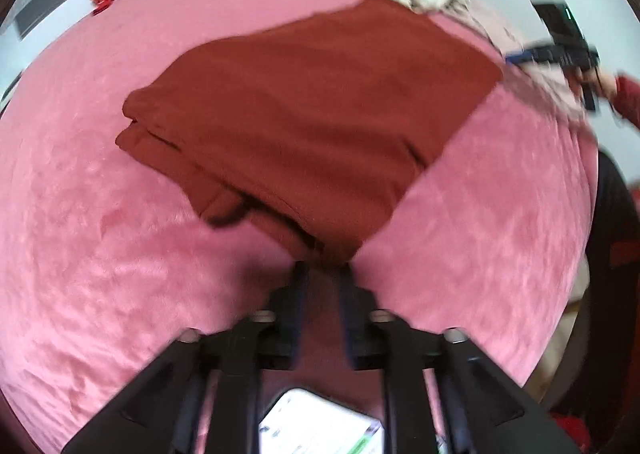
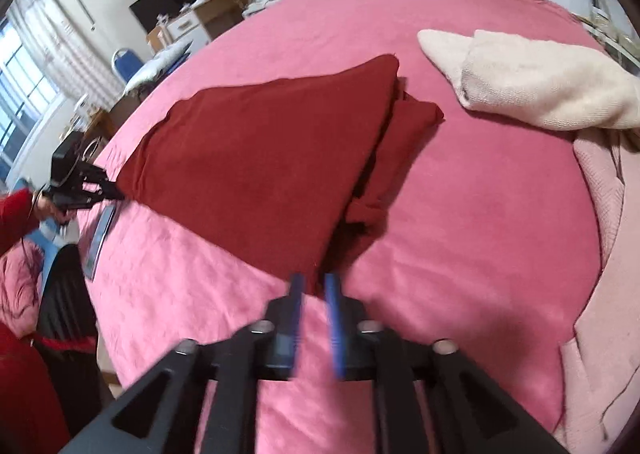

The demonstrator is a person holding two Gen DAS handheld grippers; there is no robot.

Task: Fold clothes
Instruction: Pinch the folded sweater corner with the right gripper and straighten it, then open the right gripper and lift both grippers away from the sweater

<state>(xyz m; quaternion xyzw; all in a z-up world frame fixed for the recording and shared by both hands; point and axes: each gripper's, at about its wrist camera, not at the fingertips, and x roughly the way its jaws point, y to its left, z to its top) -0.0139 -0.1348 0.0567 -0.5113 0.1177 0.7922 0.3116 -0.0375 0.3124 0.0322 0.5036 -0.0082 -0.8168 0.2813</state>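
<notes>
Left wrist view has the dark red garment [image 1: 308, 125] folded into a rough rectangle across the middle of the frame, lying on the pink bed [image 1: 100, 254]. The left tongs [image 1: 323, 274] sit at its bottom corner, tips right at the fabric edge with a narrow gap, and it's too blurry to say if they're pinching it. The right tongs [image 1: 520, 57] show up at the right edge by the far corner; grip not readable there. Over in the right wrist view those right tongs [image 2: 315, 286] have blue fingers [image 2: 334, 318] slightly apart at the near corner, cloth seemingly between them, but I can't tell for sure. A cream sweater [image 2: 532, 81] lies in the upper right, apart from the red one, and a phone [image 2: 98, 238] sits at the left edge.
</notes>
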